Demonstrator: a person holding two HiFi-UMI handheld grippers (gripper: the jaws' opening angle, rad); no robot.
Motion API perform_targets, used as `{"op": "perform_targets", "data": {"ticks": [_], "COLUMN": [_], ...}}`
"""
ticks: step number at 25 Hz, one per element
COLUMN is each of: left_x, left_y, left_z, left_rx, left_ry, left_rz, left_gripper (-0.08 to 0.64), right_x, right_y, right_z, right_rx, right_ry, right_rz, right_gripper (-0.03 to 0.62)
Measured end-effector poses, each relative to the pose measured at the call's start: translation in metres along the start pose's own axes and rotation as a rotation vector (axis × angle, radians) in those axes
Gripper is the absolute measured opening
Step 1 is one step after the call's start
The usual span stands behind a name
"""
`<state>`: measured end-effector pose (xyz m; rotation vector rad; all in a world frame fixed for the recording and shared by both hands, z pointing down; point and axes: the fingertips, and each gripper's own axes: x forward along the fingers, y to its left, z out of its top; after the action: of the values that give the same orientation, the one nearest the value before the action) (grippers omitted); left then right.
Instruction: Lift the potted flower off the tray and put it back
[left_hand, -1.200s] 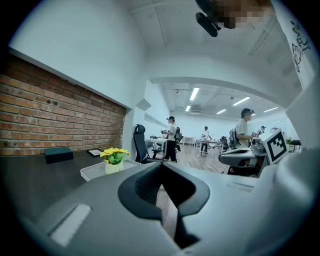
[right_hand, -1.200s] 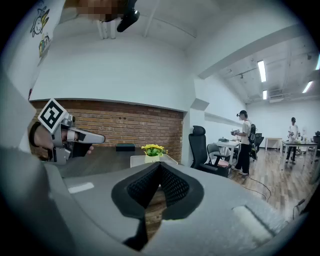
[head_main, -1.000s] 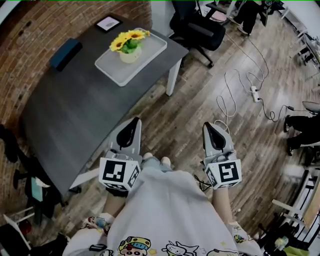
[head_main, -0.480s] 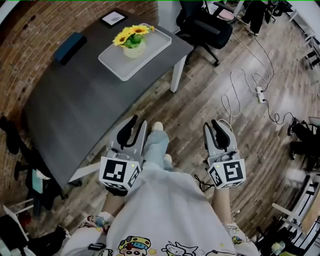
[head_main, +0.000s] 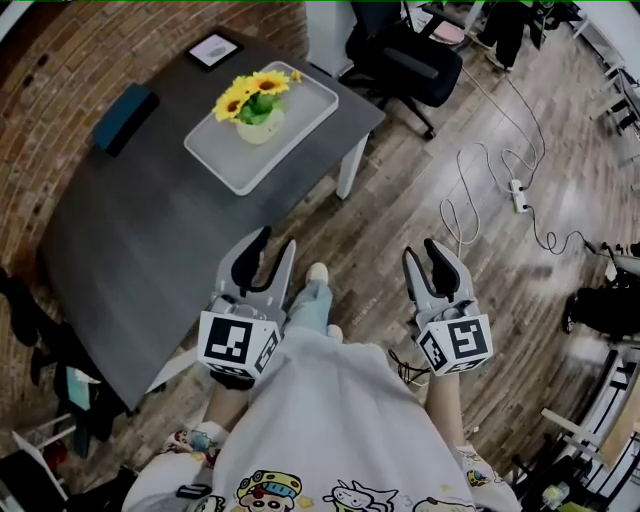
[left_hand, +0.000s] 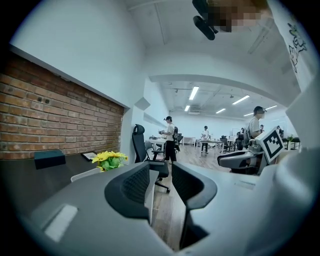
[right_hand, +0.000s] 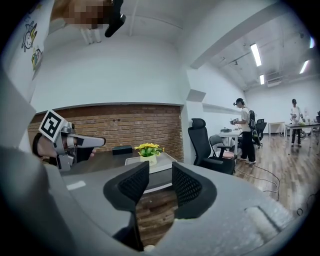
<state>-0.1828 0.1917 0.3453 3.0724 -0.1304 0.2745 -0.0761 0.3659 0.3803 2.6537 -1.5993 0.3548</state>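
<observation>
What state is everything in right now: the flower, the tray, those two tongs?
Tray: lying flat on the table.
Potted flower: upright on the tray, untouched.
Left tongs: open, jaws just been opening, nothing between them.
Right tongs: open, jaws just been opening, nothing between them.

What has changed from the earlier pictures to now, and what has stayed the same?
The left gripper and the right gripper have just been opening: their jaws were together and now stand apart, with nothing between them. The person's leg has stepped forward beside the table. Nothing was taken hold of. The potted flower stays on the tray, untouched.
</observation>
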Motion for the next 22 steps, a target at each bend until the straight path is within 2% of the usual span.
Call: {"op": "perform_targets", "data": {"ticks": [9, 22], "left_x": [0.068, 0.105], "left_y": [0.067, 0.128], "left_z": [0.017, 0.013], "left_rx": [-0.006, -0.049], "left_ry": [0.007, 0.047], "left_rz": [0.022, 0.014], "left_gripper": [0.183, 0.263], "right_x": [0.082, 0.163], "right_y": [-0.039, -0.031], "right_z": [0.030, 0.048], "right_rx": [0.002, 0.015], "right_ry": [-0.003, 0.029], "right_rz": [0.006, 0.053], "right_gripper": [0.196, 0.252]}}
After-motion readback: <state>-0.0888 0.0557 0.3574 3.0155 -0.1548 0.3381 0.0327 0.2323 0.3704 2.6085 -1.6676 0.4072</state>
